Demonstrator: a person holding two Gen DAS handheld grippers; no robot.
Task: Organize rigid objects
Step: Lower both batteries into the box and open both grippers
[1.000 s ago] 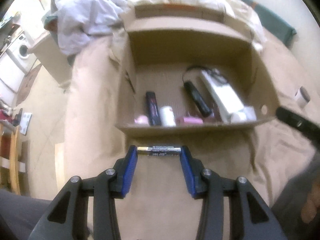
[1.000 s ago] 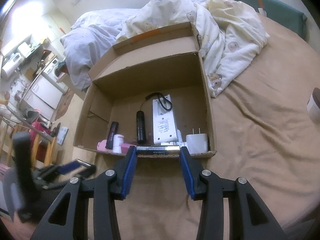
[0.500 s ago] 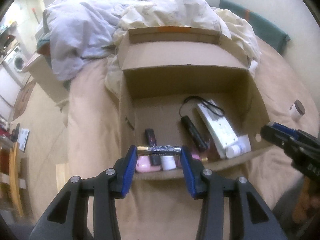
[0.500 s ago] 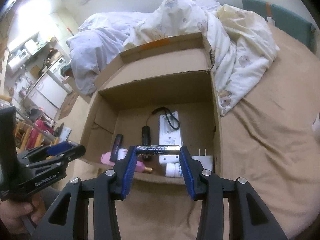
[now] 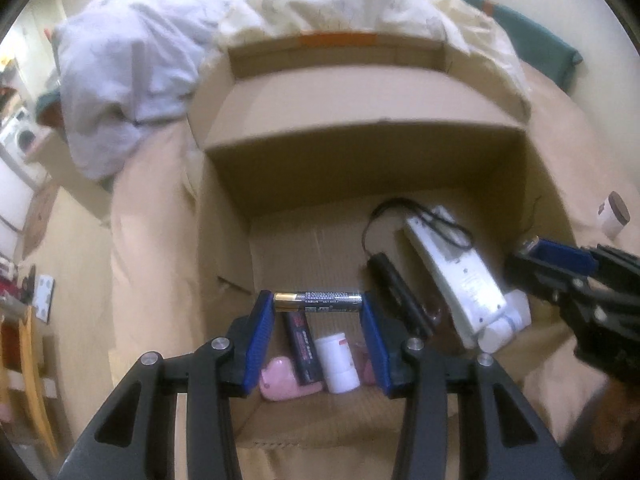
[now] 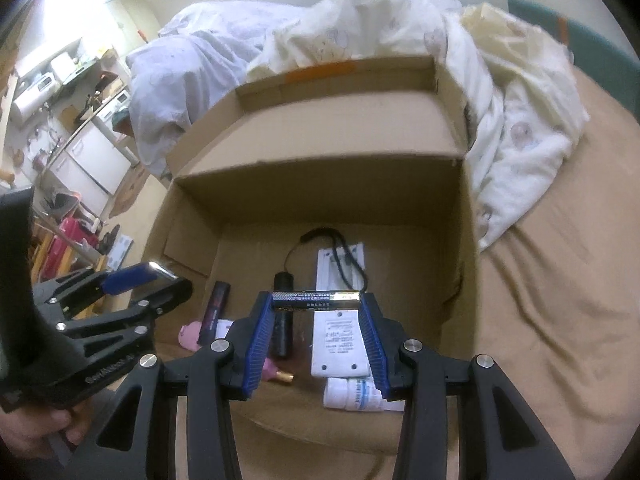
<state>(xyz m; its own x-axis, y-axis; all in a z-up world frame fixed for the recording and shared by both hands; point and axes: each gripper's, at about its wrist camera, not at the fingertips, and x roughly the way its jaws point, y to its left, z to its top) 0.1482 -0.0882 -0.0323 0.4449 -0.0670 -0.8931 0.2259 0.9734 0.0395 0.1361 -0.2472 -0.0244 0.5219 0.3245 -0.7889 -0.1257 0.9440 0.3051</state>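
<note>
Box (image 5: 360, 120), open on the bed (image 6: 560, 280), lies ahead of and below both sets of jaws, with a white strip (image 6: 340, 336), black torch (image 6: 282, 320) and white bottle (image 5: 336, 360) on its floor. Left gripper (image 5: 318, 304) and right gripper (image 6: 316, 300) each have jaws clamped endwise on a battery: left battery (image 5: 318, 303), right battery (image 6: 316, 300), both crosswise between the pads, above the box.

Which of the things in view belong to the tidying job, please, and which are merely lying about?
Job: left tongs and right tongs, a battery in each; cardboard box.
Lying about: duvet, small jar.
</note>
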